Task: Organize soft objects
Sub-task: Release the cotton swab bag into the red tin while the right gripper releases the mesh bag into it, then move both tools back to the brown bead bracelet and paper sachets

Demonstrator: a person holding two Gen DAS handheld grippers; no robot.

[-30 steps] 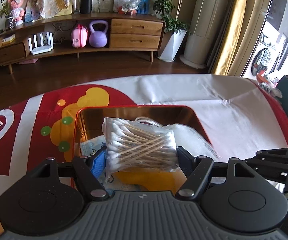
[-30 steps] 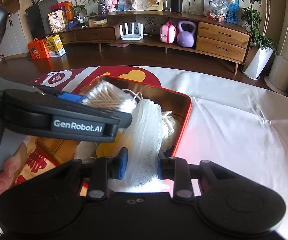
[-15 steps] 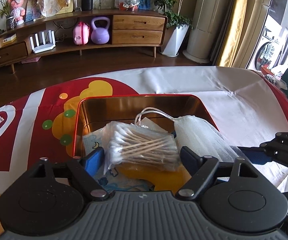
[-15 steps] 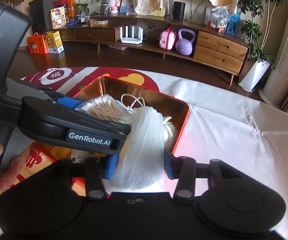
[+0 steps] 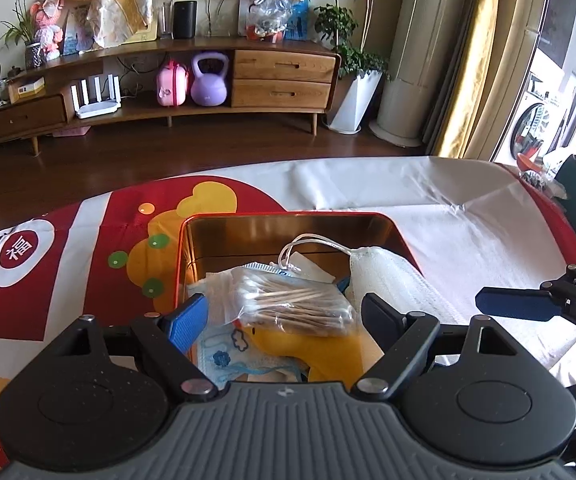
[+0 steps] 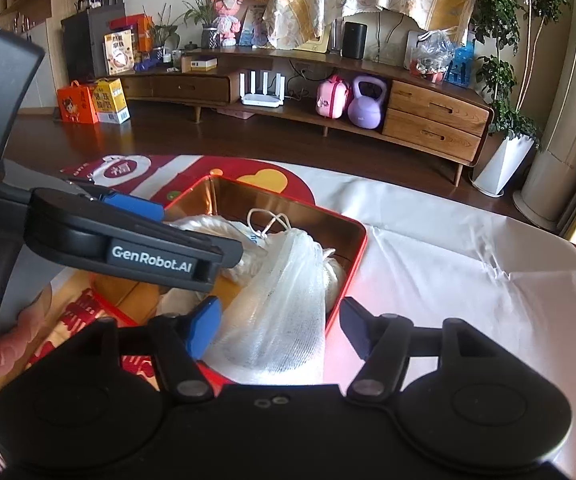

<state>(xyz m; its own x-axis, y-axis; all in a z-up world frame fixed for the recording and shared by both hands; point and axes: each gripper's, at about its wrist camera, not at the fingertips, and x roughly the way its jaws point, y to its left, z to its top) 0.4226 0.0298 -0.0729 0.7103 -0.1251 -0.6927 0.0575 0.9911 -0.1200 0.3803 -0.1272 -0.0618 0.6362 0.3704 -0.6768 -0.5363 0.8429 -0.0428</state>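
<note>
A table draped in a white cloth (image 5: 468, 216) with a red-and-yellow festive print (image 5: 100, 232) fills the near half of both views. Past its far edge lie dark wood flooring and, at 12 o'clock, a long wooden sideboard (image 5: 280, 76) carrying a purple kettlebell (image 5: 209, 84), a pink case (image 5: 172, 84) and a white router (image 5: 97, 98). A white planter with a leafy tree (image 5: 354, 100) stands at 1 o'clock, and yellow curtains (image 5: 472, 60) at 2 o'clock.

A shallow red tin box with a gold inside (image 5: 288, 220) sits on the cloth, its open top facing up. Inside lie a clear bag of wooden cotton swabs (image 5: 292, 300), a printed face mask (image 5: 228, 356), a yellow cloth (image 5: 328, 356) and a white mesh drawstring pouch (image 6: 284, 304). The pouch drapes over the tin's near right rim onto the cloth.

The left gripper (image 5: 284, 314) stands wide, its fingers flanking the swab bag without pressing on it. The right gripper (image 6: 280, 330) is opening; the pouch lies between its fingers, and the right pad is clear of it. In the right wrist view a hand (image 6: 16, 320) holds the left tool at 9 o'clock.

White cloth from 2 to 4 o'clock of the tin is open; the tin's rim and the other gripper crowd the centre.
</note>
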